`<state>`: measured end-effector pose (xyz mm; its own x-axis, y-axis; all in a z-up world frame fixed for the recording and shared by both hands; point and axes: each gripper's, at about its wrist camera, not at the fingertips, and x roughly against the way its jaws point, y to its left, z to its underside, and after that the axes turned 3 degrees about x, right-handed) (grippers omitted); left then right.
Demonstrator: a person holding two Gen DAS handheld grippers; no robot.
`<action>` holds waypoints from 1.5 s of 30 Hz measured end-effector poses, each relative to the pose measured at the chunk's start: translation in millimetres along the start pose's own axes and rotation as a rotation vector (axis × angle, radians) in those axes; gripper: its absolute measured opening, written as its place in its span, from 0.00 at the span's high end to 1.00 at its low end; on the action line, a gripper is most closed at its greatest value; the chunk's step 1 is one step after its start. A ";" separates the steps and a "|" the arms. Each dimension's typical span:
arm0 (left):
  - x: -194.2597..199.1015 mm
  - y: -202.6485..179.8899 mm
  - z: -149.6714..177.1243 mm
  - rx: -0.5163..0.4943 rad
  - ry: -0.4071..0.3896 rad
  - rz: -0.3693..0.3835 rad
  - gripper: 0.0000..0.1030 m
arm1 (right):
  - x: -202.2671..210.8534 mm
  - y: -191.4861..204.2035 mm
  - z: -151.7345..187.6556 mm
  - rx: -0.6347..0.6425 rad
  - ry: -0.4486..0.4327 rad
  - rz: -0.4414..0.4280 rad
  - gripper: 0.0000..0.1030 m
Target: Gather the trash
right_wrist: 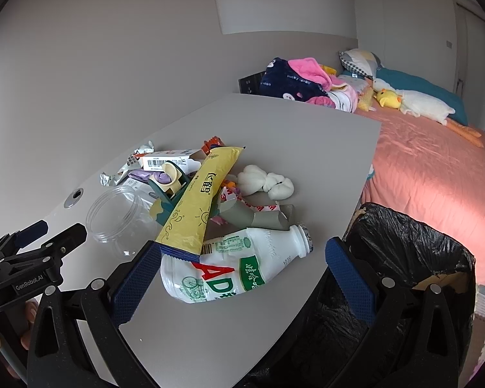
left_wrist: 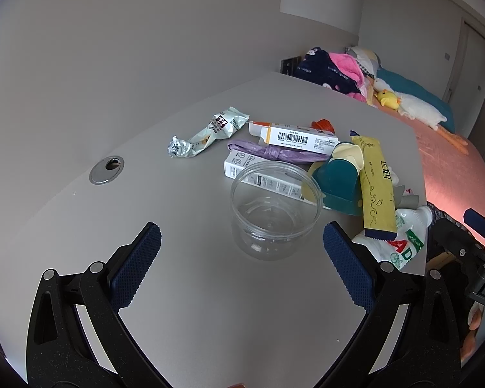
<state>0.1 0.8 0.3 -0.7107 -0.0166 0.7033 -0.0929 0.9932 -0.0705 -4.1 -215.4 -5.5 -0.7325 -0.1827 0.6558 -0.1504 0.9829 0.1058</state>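
A pile of trash lies on the grey table [left_wrist: 184,291]. A clear plastic jar [left_wrist: 274,208] stands upright just ahead of my open, empty left gripper [left_wrist: 242,245]. Behind it lie a crumpled silver wrapper [left_wrist: 207,134], white cartons [left_wrist: 294,135], a purple bag [left_wrist: 274,152], a teal and cream holder [left_wrist: 339,181] and a long yellow packet [left_wrist: 378,190]. My right gripper [right_wrist: 242,258] is open and empty, its jaws either side of a white AD milk bottle [right_wrist: 239,265] lying on its side. The yellow packet [right_wrist: 200,200] rests across the bottle's base. A black-lined trash bin [right_wrist: 410,252] stands below the table's right edge.
White crumpled tissue [right_wrist: 265,182] and grey card tubes [right_wrist: 258,218] lie behind the bottle. A metal cable hole [left_wrist: 106,169] is at the table's left. A pink bed [right_wrist: 436,177] with clothes and plush toys lies beyond the table. The left gripper also shows in the right wrist view [right_wrist: 48,236].
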 end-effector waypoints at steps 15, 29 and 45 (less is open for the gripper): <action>0.7 -1.7 -0.4 -0.010 0.005 -0.006 0.06 | 1.0 0.9 -2.2 -0.001 0.002 -0.003 0.02; 2.1 -0.4 -2.3 -0.012 0.004 -0.007 0.06 | 4.1 2.6 -3.0 0.003 -0.002 -0.006 0.02; 6.2 -2.4 -2.7 -0.021 0.000 -0.008 0.06 | 4.7 2.7 -3.0 0.003 0.000 -0.007 0.02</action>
<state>-2.2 -1.4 6.7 -0.7099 -0.0249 0.7038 -0.0841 0.9952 -0.0496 -5.9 -213.5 0.1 -0.7316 -0.1895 0.6548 -0.1572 0.9816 0.1085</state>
